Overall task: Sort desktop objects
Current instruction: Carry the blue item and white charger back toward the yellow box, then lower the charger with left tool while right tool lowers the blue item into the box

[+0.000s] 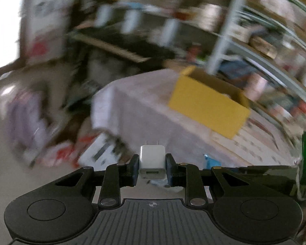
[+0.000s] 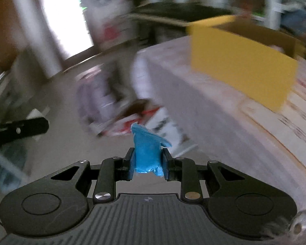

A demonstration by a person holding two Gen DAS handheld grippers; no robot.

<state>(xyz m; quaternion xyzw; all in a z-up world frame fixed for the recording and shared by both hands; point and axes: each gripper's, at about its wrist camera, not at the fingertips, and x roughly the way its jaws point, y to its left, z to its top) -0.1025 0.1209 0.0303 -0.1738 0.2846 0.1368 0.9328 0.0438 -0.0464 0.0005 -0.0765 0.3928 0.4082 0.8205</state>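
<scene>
White boxy plastic charger (image 1: 152, 161) sits clamped in the left tool (image 1: 152, 164); the right tool (image 2: 148, 160) pinches a crinkled blue packet (image 2: 148, 153).

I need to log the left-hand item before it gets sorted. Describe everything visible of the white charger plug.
The white charger plug is a small, rounded cube of glossy white plastic. Two metal prongs stick out of its far end, pointing away from the camera; a USB socket shows on the near face. It sits upright and roughly centred in the left tongs, clamped on both sides by the dark pads, lifted clear of the table. Nothing else touches it. The scene behind it is blurred.
</scene>
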